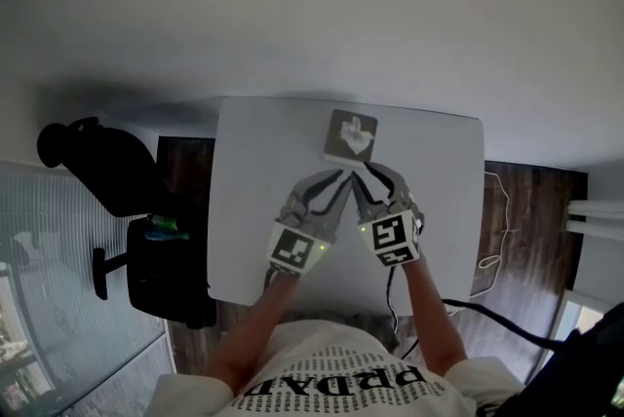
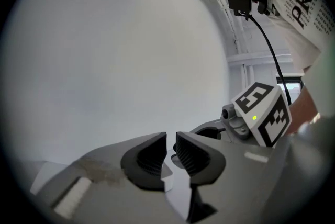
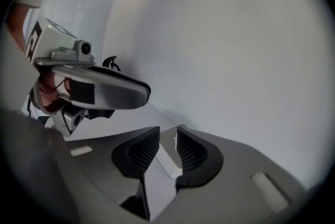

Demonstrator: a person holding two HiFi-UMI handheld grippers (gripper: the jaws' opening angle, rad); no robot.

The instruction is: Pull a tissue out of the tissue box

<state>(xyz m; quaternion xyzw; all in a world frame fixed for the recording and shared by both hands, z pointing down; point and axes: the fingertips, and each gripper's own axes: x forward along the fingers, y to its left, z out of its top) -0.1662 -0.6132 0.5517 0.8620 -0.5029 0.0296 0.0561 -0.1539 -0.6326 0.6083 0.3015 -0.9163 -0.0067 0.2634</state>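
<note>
Stage: approach only; no pull begun.
Box (image 1: 335,148): on the table (image 1: 444,210), centre of its far edge, flat, opening upward.
Tissue (image 1: 358,130): a white tuft standing out of the box top, not drawn out, clear of both tools in the head view.
Done: both tools over the table, side by side, tips aimed at the box from its near side.
Outstanding: reach the tuft, close on it, draw it up and clear of the box; the whole pull remains.
Left gripper (image 1: 335,179): just short of the box's near side, no contact seen. Jaws parted by a narrow slit in its own view, ribbed pads facing each other, only pale table surface showing through. Empty.
Right gripper (image 1: 365,177): just beside the left one, tips near the box's near edge, no contact made out. Jaws parted somewhat wider than the left's, only table surface in the gap. Empty.
Tool spacing: the two sets of tips close together in front of the box; touching or apart, not determinable.
Fit: right opening judged ample for the thin tuft; left slit judged tight unless widened.
Likely roles: right to take the tissue, left to steady the box; a judgement only.
Risk: a light box may lift along with the tissue if not held down; a shallow pinch may tear the tuft or slip off.
</note>
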